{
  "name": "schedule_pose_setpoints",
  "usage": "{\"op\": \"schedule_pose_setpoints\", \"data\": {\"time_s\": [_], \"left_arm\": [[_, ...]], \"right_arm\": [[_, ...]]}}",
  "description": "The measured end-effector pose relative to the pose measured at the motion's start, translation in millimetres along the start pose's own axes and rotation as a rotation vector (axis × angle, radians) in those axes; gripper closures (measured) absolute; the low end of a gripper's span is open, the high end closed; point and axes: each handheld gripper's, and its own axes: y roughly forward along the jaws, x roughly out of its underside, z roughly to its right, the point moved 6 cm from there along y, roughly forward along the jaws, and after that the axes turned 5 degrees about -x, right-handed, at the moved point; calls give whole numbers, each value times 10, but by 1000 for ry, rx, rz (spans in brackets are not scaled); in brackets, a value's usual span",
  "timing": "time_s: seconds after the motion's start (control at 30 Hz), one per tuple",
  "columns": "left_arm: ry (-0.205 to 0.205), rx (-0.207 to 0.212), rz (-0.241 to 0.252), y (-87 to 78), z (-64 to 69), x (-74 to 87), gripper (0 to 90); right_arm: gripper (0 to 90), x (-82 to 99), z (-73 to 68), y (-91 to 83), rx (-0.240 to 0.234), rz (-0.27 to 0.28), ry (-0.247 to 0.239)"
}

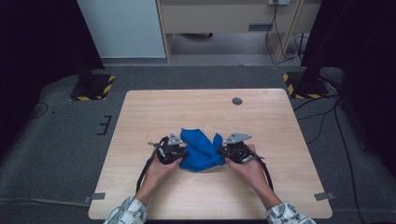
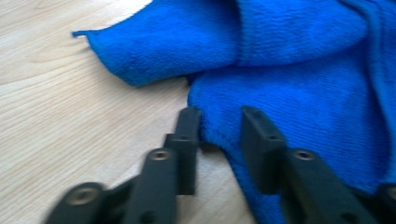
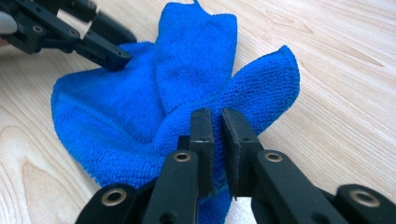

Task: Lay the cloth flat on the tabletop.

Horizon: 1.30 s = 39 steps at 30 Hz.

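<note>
Table [image 1: 140,112]: cloth [image 1: 201,149] between both tools.

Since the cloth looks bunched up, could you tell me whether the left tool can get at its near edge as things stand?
Probably yes. The left tool sits with its jaws apart, straddling the edge of the blue cloth, and nothing lies between them. The right tool is at the cloth's other side, out of the way.

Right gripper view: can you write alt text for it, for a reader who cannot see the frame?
A crumpled blue cloth lies on a light wooden table, with the right claw pinching a raised fold at its near edge between two nearly closed black jaws. At upper left, the left claw reaches onto the cloth's far side.
</note>
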Motion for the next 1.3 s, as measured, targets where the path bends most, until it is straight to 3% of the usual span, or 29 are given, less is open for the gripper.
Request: {"op": "schedule_pose_setpoints", "data": {"time_s": [0.13,0.23,0.33,0.8,0.93,1.17,1.3], "left_arm": [[19,-15,5,-30,26,-25,852],[2,-23,31,-92,10,-53,863],[-2,-13,23,-97,11,-30,862],[-3,-25,25,-92,1,-15,836],[-2,-28,31,-101,2,-23,836],[2,-29,32,-102,-7,-20,834],[4,-30,33,-107,-4,-24,832]], "right_arm": [[799,-1,16,19,-9,14,10],[778,0,31,23,-15,18,17],[718,-20,48,25,-17,32,26],[279,-343,163,48,4,49,24],[291,-440,227,131,-12,19,26],[430,-567,343,265,-13,-26,34],[395,-517,324,367,-32,-80,23]]}}
